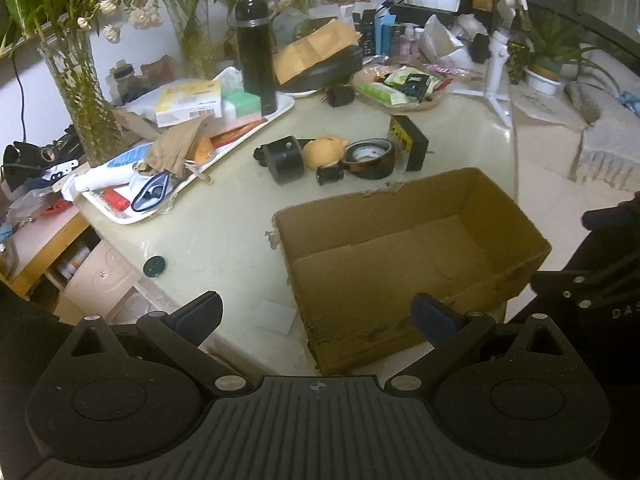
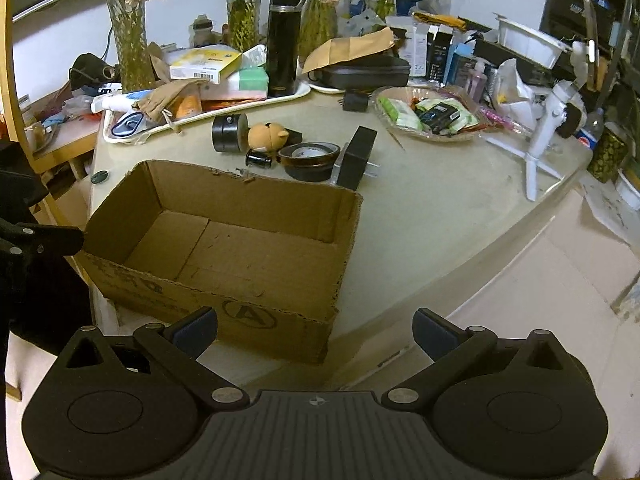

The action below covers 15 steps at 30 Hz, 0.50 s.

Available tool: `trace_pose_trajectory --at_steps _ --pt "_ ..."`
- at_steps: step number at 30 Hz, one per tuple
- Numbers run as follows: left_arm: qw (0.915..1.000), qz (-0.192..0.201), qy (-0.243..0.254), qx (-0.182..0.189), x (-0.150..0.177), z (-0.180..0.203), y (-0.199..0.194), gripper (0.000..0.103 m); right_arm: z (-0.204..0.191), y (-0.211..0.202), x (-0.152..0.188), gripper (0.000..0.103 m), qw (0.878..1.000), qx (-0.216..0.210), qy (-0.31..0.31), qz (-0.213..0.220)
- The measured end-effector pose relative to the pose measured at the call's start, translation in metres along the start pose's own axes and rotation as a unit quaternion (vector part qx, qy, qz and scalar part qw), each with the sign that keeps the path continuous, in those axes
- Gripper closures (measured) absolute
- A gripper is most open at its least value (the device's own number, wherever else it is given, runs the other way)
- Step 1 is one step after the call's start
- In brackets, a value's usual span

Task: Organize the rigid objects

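Both my left gripper (image 1: 316,314) and right gripper (image 2: 314,326) hang with jaws wide over the empty cardboard box (image 2: 224,240); I'd take the tape roll (image 2: 310,155) first — approaching square, top-down.

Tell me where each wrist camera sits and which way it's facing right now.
Left wrist: behind the open left tongs, near the table's edge, facing the empty cardboard box; the other tool shows at the right edge.
Right wrist: behind the open right tongs, facing the box's printed side; the left tool shows at the left edge.
Shared: box, tape roll, black flask.
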State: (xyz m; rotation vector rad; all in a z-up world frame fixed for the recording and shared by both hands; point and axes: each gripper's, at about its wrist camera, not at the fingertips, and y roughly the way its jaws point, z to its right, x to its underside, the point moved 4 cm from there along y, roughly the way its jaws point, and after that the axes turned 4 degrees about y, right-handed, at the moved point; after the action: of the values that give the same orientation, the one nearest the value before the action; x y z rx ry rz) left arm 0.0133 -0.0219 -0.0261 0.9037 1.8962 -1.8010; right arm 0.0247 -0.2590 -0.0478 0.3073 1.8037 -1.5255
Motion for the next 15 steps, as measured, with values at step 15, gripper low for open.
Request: trace_pose_trajectory --at_steps 15 --pt "0.9982 0.045 0.031 0.023 -0.020 0.002 -0.005 0.000 0.018 0.000 -0.028 0.000 0.997 -0.038 0.064 -0.009"
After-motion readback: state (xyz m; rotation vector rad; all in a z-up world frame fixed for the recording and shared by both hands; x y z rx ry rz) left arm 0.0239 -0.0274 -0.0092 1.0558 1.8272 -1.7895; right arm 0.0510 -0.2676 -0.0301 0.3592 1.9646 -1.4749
